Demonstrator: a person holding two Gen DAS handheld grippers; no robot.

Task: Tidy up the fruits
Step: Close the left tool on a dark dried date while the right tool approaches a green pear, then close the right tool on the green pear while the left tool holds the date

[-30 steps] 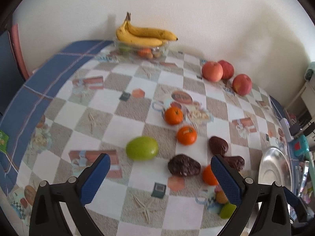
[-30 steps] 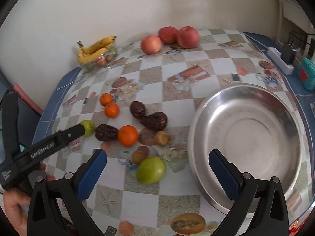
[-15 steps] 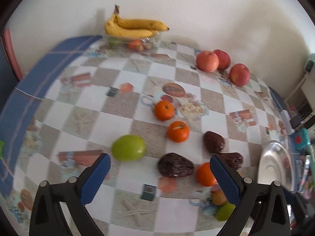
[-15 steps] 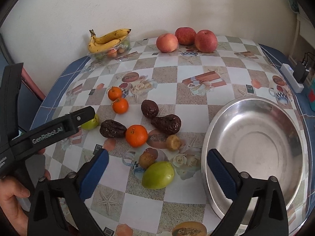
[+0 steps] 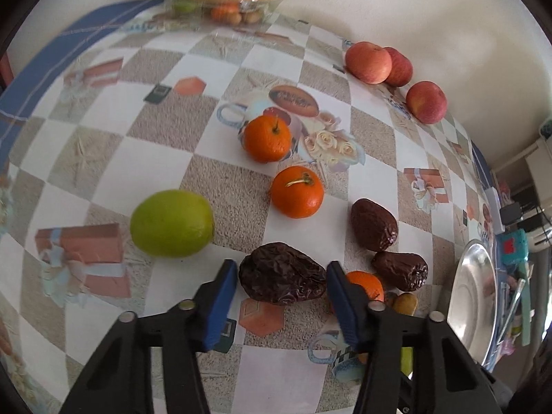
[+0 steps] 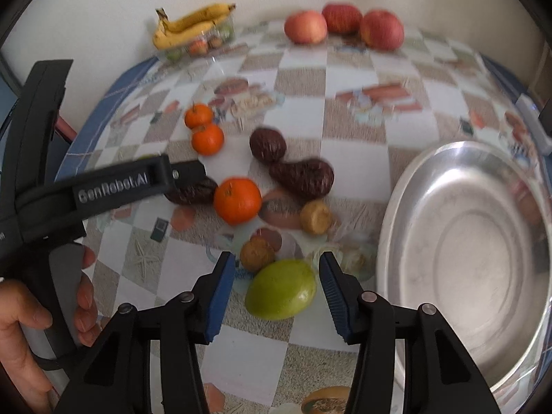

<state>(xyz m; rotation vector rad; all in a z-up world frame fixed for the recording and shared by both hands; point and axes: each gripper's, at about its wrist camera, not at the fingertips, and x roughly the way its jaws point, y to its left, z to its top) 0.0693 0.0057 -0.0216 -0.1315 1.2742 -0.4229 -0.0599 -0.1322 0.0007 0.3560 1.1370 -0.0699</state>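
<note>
My left gripper (image 5: pixel 281 265) points down over a dark wrinkled avocado (image 5: pixel 283 277). Its blue pads flank the fruit closely and the jaws are closing; I see no firm press. My right gripper (image 6: pixel 276 258) is also closing, with a green fruit (image 6: pixel 281 289) between its pads and a thin gap on each side. A second green fruit (image 5: pixel 171 223) lies to the left of the avocado. Oranges (image 5: pixel 297 191) and two more dark avocados (image 5: pixel 373 224) lie scattered on the checked tablecloth (image 5: pixel 155 127). The steel bowl (image 6: pixel 465 241) sits to the right.
Three red apples (image 6: pixel 381 29) and a banana bunch (image 6: pixel 193 24) on a clear tub stand along the far wall. Two small brown fruits (image 6: pixel 257 253) lie just beyond the right gripper. A hand (image 6: pixel 20 310) holds the left gripper's handle. Chargers sit at the right edge.
Both grippers have sunk toward the table and tilted down, and their jaws have narrowed from wide open. The left now brackets the dark avocado, the right the green fruit.
</note>
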